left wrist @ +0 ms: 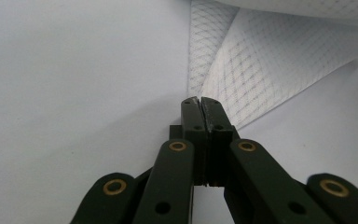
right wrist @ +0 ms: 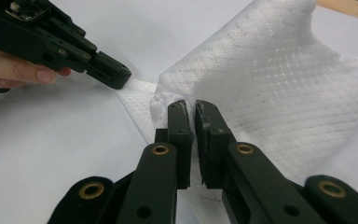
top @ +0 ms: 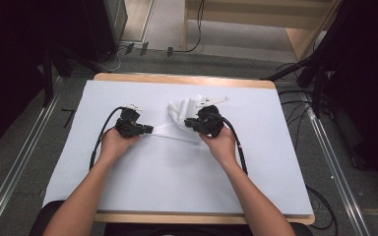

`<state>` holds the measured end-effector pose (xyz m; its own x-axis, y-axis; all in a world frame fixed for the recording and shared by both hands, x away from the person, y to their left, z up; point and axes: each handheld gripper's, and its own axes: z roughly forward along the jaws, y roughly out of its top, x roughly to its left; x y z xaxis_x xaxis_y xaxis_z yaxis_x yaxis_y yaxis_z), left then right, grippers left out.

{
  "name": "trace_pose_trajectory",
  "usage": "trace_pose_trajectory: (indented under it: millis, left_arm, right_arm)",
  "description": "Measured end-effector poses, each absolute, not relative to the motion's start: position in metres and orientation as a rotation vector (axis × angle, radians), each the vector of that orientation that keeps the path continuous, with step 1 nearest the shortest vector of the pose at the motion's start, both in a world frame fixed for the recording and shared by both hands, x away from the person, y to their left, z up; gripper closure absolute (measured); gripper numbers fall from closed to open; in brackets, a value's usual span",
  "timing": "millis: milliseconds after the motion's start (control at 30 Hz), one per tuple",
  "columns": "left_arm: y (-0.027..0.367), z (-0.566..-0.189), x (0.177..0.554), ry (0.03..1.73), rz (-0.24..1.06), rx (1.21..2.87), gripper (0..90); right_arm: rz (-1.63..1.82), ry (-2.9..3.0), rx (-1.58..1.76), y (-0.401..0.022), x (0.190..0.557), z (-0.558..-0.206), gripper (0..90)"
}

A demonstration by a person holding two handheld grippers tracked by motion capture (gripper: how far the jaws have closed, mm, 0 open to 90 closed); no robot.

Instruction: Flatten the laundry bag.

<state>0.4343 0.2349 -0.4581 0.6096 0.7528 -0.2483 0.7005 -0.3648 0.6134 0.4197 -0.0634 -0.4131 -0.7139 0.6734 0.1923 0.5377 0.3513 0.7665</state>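
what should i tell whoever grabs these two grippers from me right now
Left gripper: shut on a corner of the white cloth, low over the table.
Right gripper: shut on a bunched edge of the cloth.
Cloth: mid-table, stretched between the jaws, the rest heaped behind the right gripper.
Done: both grips taken.
Left: probably spread or fold it; keep both grips until it lies flat.

One white cloth (top: 179, 118) is counted, lying partly bunched on one pale sheet (top: 142, 187) by which one wooden table (top: 187, 79) is covered. Two black grippers are counted: the left gripper (top: 147, 129) and the right gripper (top: 188, 123). Two hands are seen, one behind each gripper.
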Motion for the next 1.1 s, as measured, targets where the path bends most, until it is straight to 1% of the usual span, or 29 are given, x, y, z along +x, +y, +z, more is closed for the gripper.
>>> trace_pose_trajectory:
  millis: [433, 600, 733, 1100]
  left_arm:
    - [0.234, -0.458, 0.434, 1.138, 0.107, 2.143, 90.0]
    - [0.234, -0.458, 0.434, 1.137, 0.11, 2.146, 90.0]
    - [0.234, -0.457, 0.434, 1.15, 0.1, 2.139, 90.0]
    - [0.24, -0.456, 0.438, 1.176, 0.097, 2.124, 90.0]
  right_arm:
    - [1.285, 2.384, 1.206, -0.11, 0.411, -0.42, 90.0]
    - [1.257, 2.365, 1.232, -0.121, 0.409, -0.422, 90.0]
    - [1.223, 2.343, 1.286, -0.138, 0.406, -0.427, 90.0]
    - [1.191, 2.327, 1.377, -0.16, 0.398, -0.441, 90.0]
